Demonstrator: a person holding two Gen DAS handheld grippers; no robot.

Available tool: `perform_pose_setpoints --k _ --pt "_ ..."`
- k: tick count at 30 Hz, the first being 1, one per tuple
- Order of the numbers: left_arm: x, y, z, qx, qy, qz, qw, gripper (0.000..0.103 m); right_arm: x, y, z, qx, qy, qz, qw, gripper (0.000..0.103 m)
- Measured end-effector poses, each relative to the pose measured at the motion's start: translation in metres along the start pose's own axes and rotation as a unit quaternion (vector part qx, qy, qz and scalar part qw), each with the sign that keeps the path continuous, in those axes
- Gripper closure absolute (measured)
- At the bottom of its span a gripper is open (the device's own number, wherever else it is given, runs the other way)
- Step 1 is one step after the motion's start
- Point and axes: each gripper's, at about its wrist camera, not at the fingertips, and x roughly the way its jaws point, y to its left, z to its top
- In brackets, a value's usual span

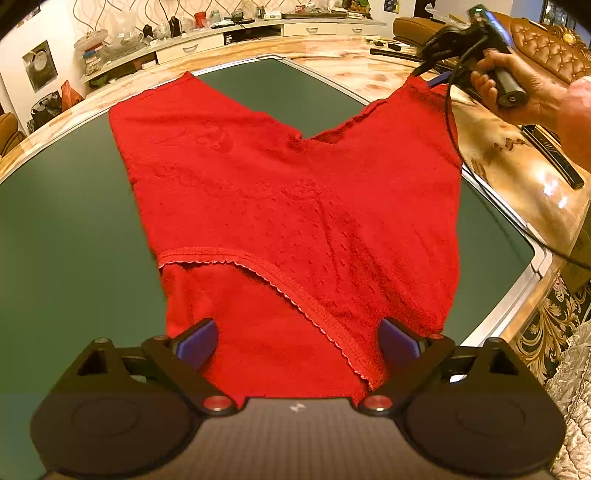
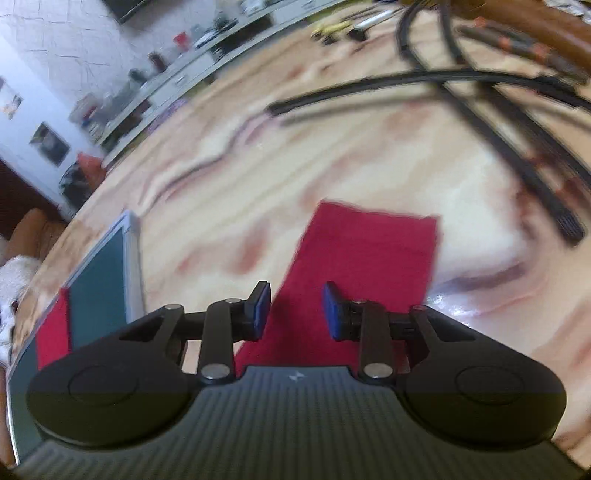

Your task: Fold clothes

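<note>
Red knit shorts lie on the dark green mat, waistband toward the left wrist camera. My left gripper is open, its blue pads either side of the waistband cloth. In the left wrist view my right gripper, held by a hand, sits at the tip of the right leg, which is lifted off the mat toward the marble table. In the blurred right wrist view the right gripper has its pads apart, with the red leg between and beyond them.
The mat has a pale metal frame and sits on a glossy marble table. Black cables and strips lie on the marble at the right. A cluttered shelf runs along the back wall. A brown leather seat stands at the far right.
</note>
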Motion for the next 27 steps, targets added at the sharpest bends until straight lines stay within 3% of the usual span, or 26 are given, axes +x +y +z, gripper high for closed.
perform_pose_setpoints --k 3,8,15,24,25,27 --pt "0.0 0.0 0.0 -0.001 0.0 0.001 1.0 0.005 -0.019 -0.019 0.007 0.023 -0.032 -0.023 0.999 0.062" --pt "-0.001 -0.003 0.0 0.008 -0.001 0.006 1.0 0.005 -0.023 -0.04 0.011 0.03 -0.016 -0.06 0.998 0.061" --pt "0.0 -0.001 0.0 0.003 0.003 -0.002 1.0 0.005 -0.007 -0.037 0.007 0.028 -0.002 -0.086 0.996 0.061" --pt "-0.001 -0.002 -0.001 0.008 0.003 -0.001 1.0 0.004 0.006 -0.007 0.0 -0.047 -0.005 -0.111 0.993 0.062" --pt "-0.001 -0.002 -0.001 0.009 0.003 0.0 1.0 0.004 0.006 -0.006 -0.001 -0.05 -0.005 -0.112 0.992 0.067" --pt "-0.002 -0.003 -0.001 0.012 0.003 0.001 0.9999 0.004 0.004 -0.008 -0.003 -0.047 -0.007 -0.109 0.993 0.089"
